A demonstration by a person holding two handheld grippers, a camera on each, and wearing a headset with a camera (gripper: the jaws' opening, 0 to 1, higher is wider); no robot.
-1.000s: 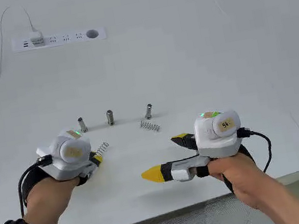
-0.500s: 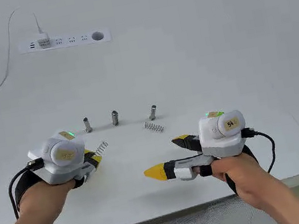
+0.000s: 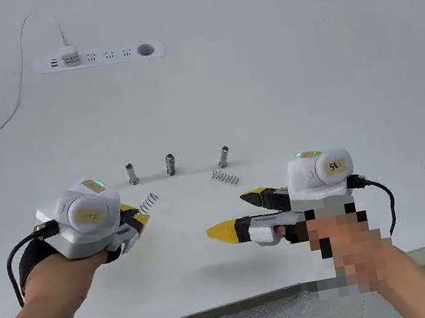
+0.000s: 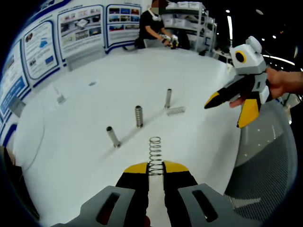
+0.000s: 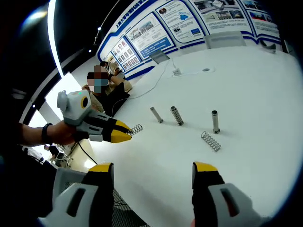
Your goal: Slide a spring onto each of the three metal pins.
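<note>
The white surface [image 3: 282, 89] takes up most of the head view and carries all the work items. A white power strip [image 3: 100, 57] lies flat at its far side, well apart from the work, with one plug [image 3: 68, 52] seated near its left end. The left gripper [image 3: 142, 215] is at the near left of the surface, pointing toward the pins. Its jaws are clamped on the near end of the held spring [image 4: 155, 152], which sticks out forward past the yellow tips. The right gripper [image 3: 228, 215] is at the near right, pointing left, with its jaws spread wide apart and nothing between them. Three metal pins stand upright in a row just beyond the grippers. The left pin [image 3: 131, 173] is bare. The middle pin [image 3: 170, 164] carries the fitted spring [image 4: 138, 118], coiled around its shaft. The right pin [image 3: 223, 157] is bare. The loose spring [image 3: 225, 176] lies on its side on the surface just beside the right pin, on its near side, apart from both grippers. In the left gripper view the held spring points roughly between the left pin and the middle pin and stops short of both. Whether the left gripper rests on the surface or is held just above it cannot be told.
</note>
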